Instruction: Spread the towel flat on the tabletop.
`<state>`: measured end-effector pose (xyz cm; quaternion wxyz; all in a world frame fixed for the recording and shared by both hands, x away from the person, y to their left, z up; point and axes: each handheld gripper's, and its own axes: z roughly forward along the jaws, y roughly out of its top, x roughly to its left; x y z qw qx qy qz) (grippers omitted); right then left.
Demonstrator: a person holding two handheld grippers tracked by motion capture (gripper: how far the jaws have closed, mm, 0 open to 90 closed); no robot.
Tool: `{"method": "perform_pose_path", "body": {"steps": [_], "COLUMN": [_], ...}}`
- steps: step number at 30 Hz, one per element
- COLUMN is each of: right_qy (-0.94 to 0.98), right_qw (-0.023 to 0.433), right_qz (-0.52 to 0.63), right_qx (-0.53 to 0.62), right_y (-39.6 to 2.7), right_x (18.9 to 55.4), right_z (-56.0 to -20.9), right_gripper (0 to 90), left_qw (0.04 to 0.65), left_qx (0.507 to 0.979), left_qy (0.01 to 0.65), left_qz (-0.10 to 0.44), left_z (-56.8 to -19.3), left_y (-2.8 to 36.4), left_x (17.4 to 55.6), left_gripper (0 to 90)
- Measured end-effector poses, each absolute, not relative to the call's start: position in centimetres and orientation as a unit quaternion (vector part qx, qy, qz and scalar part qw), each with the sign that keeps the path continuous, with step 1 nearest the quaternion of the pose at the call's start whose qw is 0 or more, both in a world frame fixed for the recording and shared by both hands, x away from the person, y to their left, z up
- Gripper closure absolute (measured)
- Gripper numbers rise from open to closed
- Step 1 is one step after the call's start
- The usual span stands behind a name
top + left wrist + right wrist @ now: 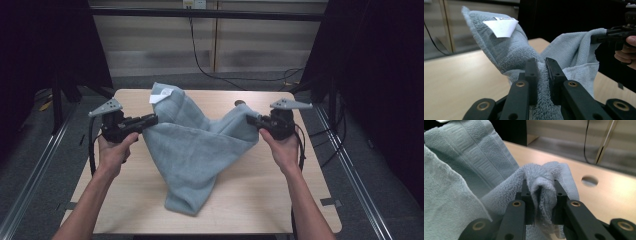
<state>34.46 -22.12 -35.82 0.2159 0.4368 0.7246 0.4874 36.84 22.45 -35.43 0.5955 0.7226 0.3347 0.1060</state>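
A grey-blue towel [192, 150] hangs between my two grippers above the wooden table [260, 200], its lower end resting on the tabletop. My left gripper [154, 120] is shut on the towel's left edge; in the left gripper view the terry cloth [506, 50] is pinched between the black jaws at my left gripper [541, 62]. A white label [502, 27] sits on the raised corner. My right gripper [250, 120] is shut on the right edge, where a bunched fold of towel [541, 182] fills my right gripper [541, 185].
A round hole [589, 180] is cut in the tabletop near the far right corner. Black cables [210, 65] run along the floor behind the table. Metal rails [350, 170] flank the table on both sides.
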Motion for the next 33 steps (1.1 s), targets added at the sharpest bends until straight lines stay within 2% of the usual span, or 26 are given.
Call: {"method": "perform_pose_path", "body": {"steps": [3,4,5,6,7,11,15,16,17,18,21,25,29,33], "right_qy": [0.719,0.711,0.711,0.704,0.696,0.667,0.685,0.688,0.688,0.696,0.709,0.728,0.739,0.731], "right_qw": [0.230,0.253,0.253,0.267,0.278,0.294,0.279,0.269,0.269,0.251,0.224,0.199,0.177,0.179], "right_qz": [0.492,0.499,0.499,0.503,0.509,0.534,0.505,0.499,0.499,0.485,0.463,0.437,0.416,0.424], "right_qx": [0.434,0.426,0.426,0.425,0.424,0.428,0.444,0.452,0.452,0.466,0.483,0.489,0.499,0.504], "right_y": [-22.0,-21.9,-21.9,-22.1,-22.2,-23.4,-25.0,-25.3,-25.3,-26.0,-26.6,-27.0,-27.3,-28.2], "right_x": [35.2,35.7,35.7,35.8,35.8,35.2,32.8,32.1,32.1,30.6,28.4,25.8,23.6,22.5], "right_z": [-33.9,-32.2,-32.2,-30.8,-30.1,-29.2,-33.7,-35.1,-35.1,-38.0,-41.7,-44.6,-46.4,-45.8], "right_gripper": [77.6,77.6,77.6,77.6,77.6,77.6,77.6,77.6,77.6,77.6,77.5,74.6,57.0,45.9], "left_qw": [0.599,0.603,0.603,0.602,0.609,0.610,0.578,0.563,0.563,0.561,0.538,0.529,0.536,0.547], "left_qx": [0.721,0.715,0.715,0.714,0.704,0.700,0.734,0.748,0.748,0.749,0.770,0.779,0.778,0.768], "left_qy": [0.326,0.327,0.327,0.328,0.329,0.327,0.330,0.334,0.334,0.341,0.338,0.334,0.325,0.329], "left_qz": [0.120,0.133,0.133,0.140,0.161,0.173,0.133,0.110,0.110,0.090,0.059,0.034,0.036,0.047], "left_z": [-33.5,-32.1,-32.1,-31.6,-30.5,-30.5,-35.5,-38.2,-38.2,-39.4,-42.3,-44.4,-44.1,-43.2], "left_y": [23.0,23.8,23.8,24.0,24.8,25.8,25.8,25.6,25.6,25.4,24.5,23.9,23.8,23.2], "left_x": [37.1,37.2,37.2,37.2,36.8,35.7,33.5,32.5,32.5,32.1,30.6,29.0,29.2,31.1], "left_gripper": [81.2,81.3,81.3,81.3,81.3,81.3,81.3,81.3,81.2,81.2,81.1,77.5,66.0,56.1]}}
